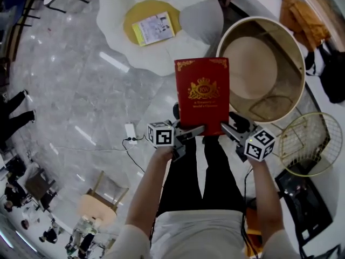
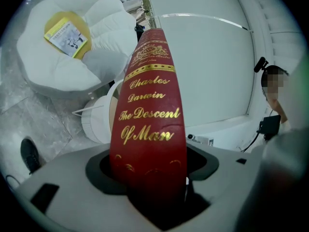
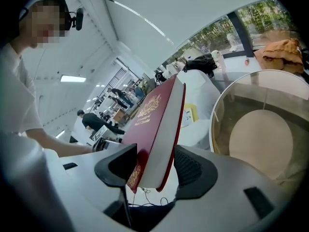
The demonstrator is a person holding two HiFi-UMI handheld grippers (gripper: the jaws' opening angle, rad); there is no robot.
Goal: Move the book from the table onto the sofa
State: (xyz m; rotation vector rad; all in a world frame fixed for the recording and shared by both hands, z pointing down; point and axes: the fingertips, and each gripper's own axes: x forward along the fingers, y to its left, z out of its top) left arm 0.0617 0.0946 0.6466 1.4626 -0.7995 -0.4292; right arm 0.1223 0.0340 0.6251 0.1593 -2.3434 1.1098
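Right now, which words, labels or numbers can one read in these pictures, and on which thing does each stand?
"Charles Darwin": spine of the red hardcover book.
"The Descent Of Man": same spine, below.
Gold print on its front cover: too small to read.
Yellow-and-white booklet on the white petal-shaped sofa: print too small.

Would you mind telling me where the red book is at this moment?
In the head view the red book is mid-frame, held by the left gripper and right gripper, below the white sofa and left of the round table.

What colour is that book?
The book is deep red with gold lettering; the head view shows it best.
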